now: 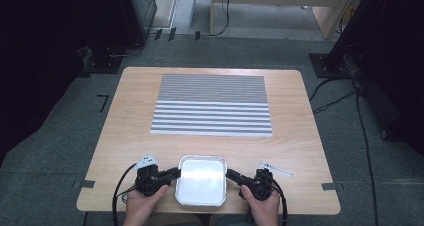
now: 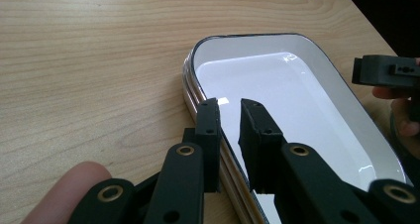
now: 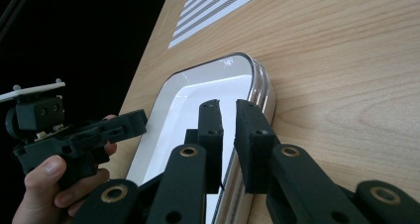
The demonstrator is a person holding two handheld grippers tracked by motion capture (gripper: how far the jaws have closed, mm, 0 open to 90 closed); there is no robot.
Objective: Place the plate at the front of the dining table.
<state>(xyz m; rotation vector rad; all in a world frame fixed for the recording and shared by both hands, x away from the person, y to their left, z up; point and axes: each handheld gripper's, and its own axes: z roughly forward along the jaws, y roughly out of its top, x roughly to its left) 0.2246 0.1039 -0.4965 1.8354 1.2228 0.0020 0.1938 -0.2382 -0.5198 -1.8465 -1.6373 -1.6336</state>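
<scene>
White enamel tray (image 1: 201,182) on wooden table (image 1: 125,126), left tongs (image 2: 229,116) and right tongs (image 3: 228,116) clamped on opposite rims, striped mat (image 1: 212,105) beyond.

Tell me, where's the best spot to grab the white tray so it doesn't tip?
Grab the white tray by its thin raised rim, on the two opposite long sides, one gripper coming in from each side. The rim stands up like a lip, so jaws can straddle it. The left gripper and right gripper already pinch it that way, which probably keeps it level.
</scene>
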